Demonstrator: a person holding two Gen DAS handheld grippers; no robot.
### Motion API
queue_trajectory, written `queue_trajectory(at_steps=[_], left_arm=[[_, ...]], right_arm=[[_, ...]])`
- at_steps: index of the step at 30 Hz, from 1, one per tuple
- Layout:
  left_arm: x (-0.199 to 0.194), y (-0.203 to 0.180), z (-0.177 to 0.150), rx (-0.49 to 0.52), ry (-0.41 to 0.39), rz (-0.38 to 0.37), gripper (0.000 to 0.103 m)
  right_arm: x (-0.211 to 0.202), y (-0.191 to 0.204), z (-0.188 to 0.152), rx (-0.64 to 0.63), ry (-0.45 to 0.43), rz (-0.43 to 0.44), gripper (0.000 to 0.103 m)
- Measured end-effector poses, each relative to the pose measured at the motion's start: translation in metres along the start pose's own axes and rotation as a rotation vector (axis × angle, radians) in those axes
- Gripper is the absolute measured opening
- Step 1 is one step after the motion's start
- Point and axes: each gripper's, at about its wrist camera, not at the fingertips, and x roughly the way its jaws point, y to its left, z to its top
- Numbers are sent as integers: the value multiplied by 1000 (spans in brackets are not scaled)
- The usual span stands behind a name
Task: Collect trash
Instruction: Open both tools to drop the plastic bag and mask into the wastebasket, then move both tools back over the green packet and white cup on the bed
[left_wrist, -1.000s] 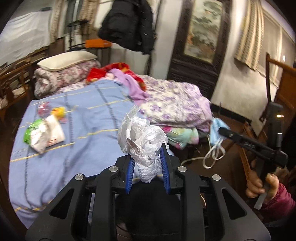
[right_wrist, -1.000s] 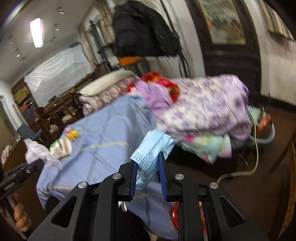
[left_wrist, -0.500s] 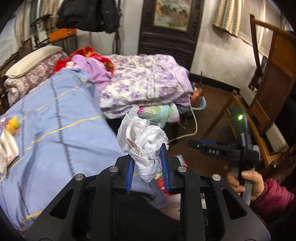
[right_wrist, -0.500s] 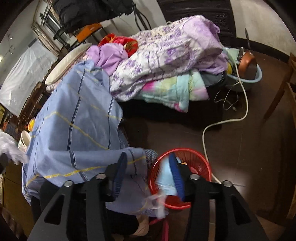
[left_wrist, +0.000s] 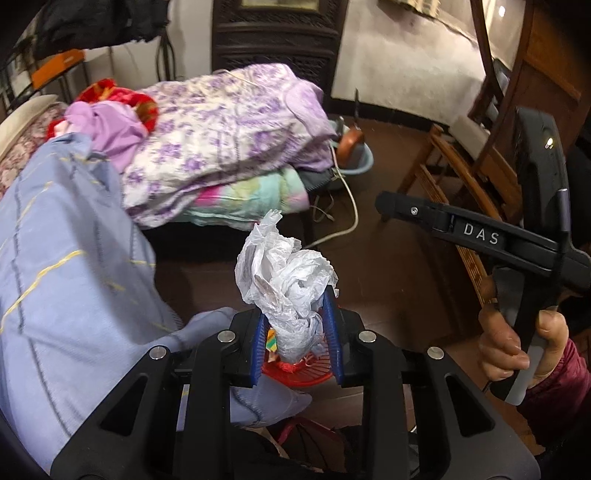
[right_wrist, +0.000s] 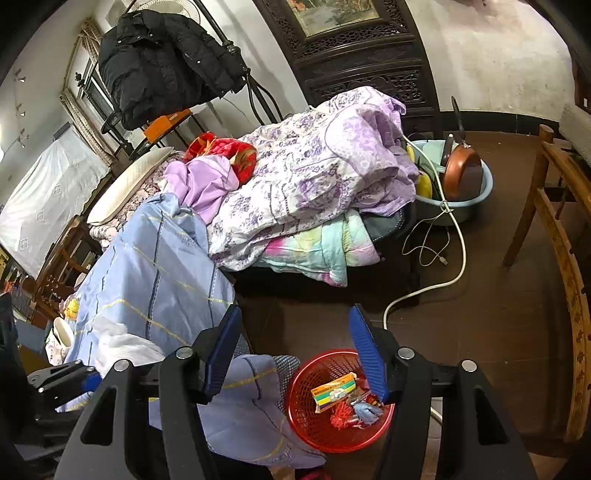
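**Right tool empty over the basket, left tool next with its bag**

Since a second ago the blue face mask has left the right tool (right_wrist: 293, 350): its blue-padded fingers now stand spread wide with nothing between them, and a pale blue scrap lies in the round red plastic mesh basket (right_wrist: 334, 435) on the dark floor, beside a yellow-and-green wrapper. Both wrist views have swung off the bed and down toward that basket.

The left tool (left_wrist: 297, 334) is clenched on a crumpled white plastic bag (left_wrist: 286, 280), gripped low on the wad, with most of the bag bunched up above the fingertips. Seen from the left wrist, the basket's red rim (left_wrist: 295, 374) shows just below and beyond the fingertips, partly hidden by the bag and the tool body, so the bag hangs close to over the opening; how high above it cannot be told. A fold of the light blue striped bedsheet (right_wrist: 155, 280) droops off the bed edge just beside the basket on its left.

My judgement is that the drop turns on this: the basket lies straight ahead and below the left tool, while the right tool, held out to the right in a hand with a maroon sleeve (left_wrist: 517, 350), hovers above the same opening. Clearing the right tool aside would leave the left a free fall line, away from the sheet fold.
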Motion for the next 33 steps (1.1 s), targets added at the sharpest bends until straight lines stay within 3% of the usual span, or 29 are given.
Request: queue_trajectory(at_steps=[3, 5, 7, 20, 33], left_arm=[[8, -6, 3, 5, 20, -20, 45], [6, -7, 5, 0, 10, -22, 63], [0, -5, 5, -10, -8, -20, 69], [-41, 14, 2, -68, -90, 30, 69], [-98, 55, -27, -192, -191, 110, 70]], right_arm=[[1, -3, 0, 0, 5, 0, 60], [1, -3, 1, -3, 4, -2, 60], [0, -2, 0, -6, 2, -1, 60], [-18, 22, 3, -55, -43, 18, 63], [-41, 89, -7, -185, -53, 67, 72]])
